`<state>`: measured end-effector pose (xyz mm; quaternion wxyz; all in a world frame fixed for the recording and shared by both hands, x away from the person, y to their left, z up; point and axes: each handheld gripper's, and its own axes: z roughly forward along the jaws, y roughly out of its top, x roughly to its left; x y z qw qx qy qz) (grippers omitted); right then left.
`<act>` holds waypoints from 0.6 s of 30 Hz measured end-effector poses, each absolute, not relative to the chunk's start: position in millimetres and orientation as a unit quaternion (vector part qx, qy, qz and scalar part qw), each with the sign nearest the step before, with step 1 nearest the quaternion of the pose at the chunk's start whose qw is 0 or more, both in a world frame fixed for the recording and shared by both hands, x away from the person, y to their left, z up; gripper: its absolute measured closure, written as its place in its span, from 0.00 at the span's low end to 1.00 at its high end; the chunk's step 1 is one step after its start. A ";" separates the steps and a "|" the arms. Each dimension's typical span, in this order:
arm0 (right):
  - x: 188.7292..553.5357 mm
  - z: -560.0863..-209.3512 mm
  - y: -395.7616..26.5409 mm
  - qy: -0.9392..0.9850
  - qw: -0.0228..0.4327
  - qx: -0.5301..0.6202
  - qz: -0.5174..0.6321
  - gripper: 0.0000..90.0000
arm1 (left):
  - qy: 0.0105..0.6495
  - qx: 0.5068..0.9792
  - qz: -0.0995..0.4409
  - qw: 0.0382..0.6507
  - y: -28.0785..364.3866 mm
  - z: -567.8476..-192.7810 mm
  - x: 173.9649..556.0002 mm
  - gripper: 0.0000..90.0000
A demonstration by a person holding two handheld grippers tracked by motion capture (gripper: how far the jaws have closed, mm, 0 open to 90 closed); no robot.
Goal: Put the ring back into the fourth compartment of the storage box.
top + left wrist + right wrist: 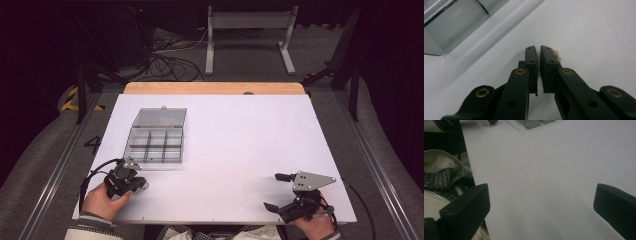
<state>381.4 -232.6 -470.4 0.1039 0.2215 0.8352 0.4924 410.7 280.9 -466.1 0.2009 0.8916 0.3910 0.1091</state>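
Small pinkish piece (539,58) with a brass-coloured bit: pinched on the white table (235,150), not yet in the clear compartmented plastic box (154,146).
Left gripper (538,51) clamps it beside the box; right gripper (280,192) rests wide open, empty; transfer remains.

Overhead light is falling evenly on the white bench (225,150), leaving the floor beyond its far edge dim. Shadows are staying soft. Both gripper views are looking grainy, their nearest parts blurring.
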 end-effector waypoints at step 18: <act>381.5 -470.5 -232.9 0.835 0.105 0.222 0.492 0.02 | 0.391 0.890 0.119 0.202 280.2 -462.1 409.1 0.98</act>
